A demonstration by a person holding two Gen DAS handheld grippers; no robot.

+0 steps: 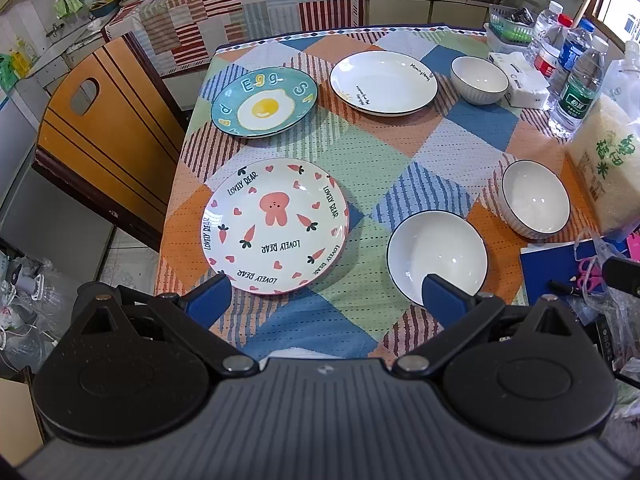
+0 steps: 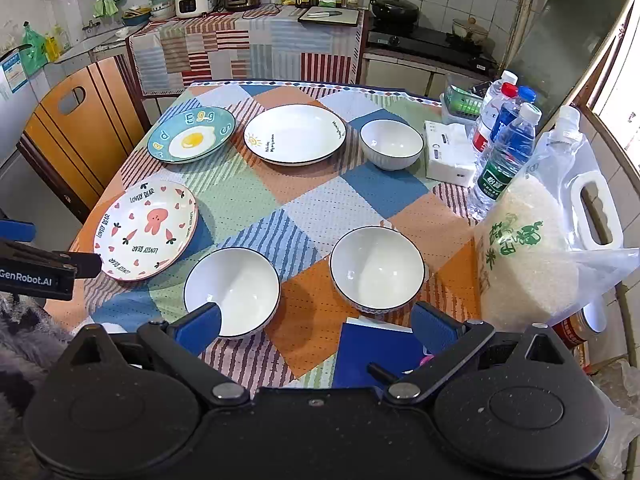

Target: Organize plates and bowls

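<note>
Plates and bowls sit spread out on the counter (image 1: 360, 160): an egg plate (image 1: 264, 103), a white plate (image 1: 383, 82), a bunny plate (image 1: 274, 225) and three white bowls (image 2: 377, 268). Left claw (image 1: 326, 300) is wide and holds nothing. Right claw (image 2: 316, 322) is wide too, holding nothing, above the near edge.

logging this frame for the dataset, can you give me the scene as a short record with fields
setting: kitchen table with patchwork cloth
plates: three, all apart: egg plate, white plate, bear plate
bowls: three white, upright, unstacked: far bowl, near-left bowl, near-right bowl
clutter on right: water bottles, tissue pack, rice bag
left gripper: open, holding nothing, above the near edge
right gripper: open, holding nothing
progress: nothing stacked yet
</note>
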